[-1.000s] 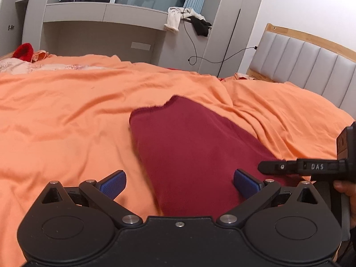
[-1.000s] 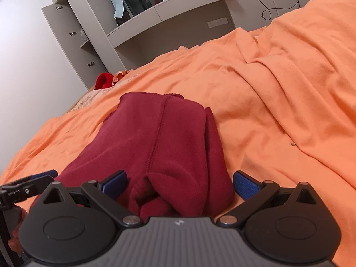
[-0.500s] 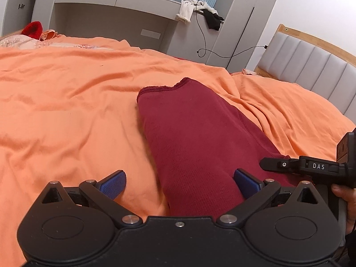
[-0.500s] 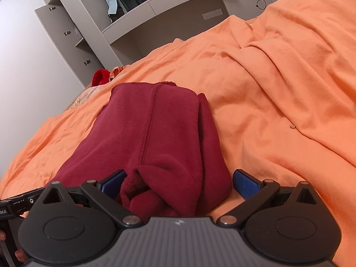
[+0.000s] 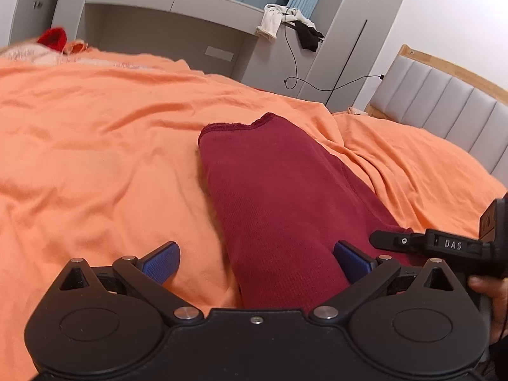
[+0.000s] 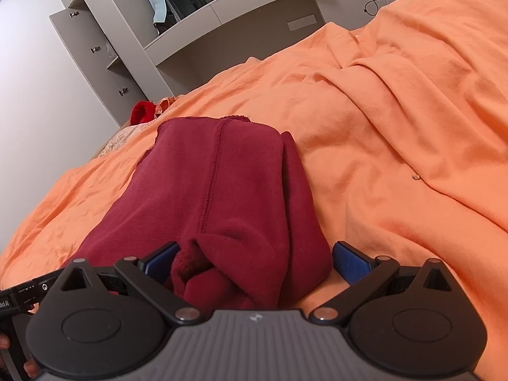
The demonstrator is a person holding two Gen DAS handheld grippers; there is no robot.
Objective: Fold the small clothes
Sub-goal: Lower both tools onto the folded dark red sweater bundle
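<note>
A dark red garment (image 5: 279, 197) lies folded into a long narrow strip on the orange bedspread (image 5: 95, 158). My left gripper (image 5: 256, 262) is open, its blue pads astride the near left end of the strip. My right gripper (image 6: 256, 262) is open too, astride the near bunched end of the garment (image 6: 222, 197), where the cloth is rolled and thick. The right gripper also shows in the left wrist view (image 5: 412, 243) at the right edge, close beside the cloth. Neither gripper grips the cloth.
A grey padded headboard (image 5: 451, 104) stands at the right. A grey cabinet unit (image 5: 177, 22) with hanging cloths and a cable (image 5: 298, 63) is behind the bed. A bright red item (image 6: 143, 111) and pale cloths lie at the bed's far edge.
Both grippers have tilted and moved slightly forward along the garment, which now sits higher in both views. The jaws stay open. The garment has not shifted on the bed.
</note>
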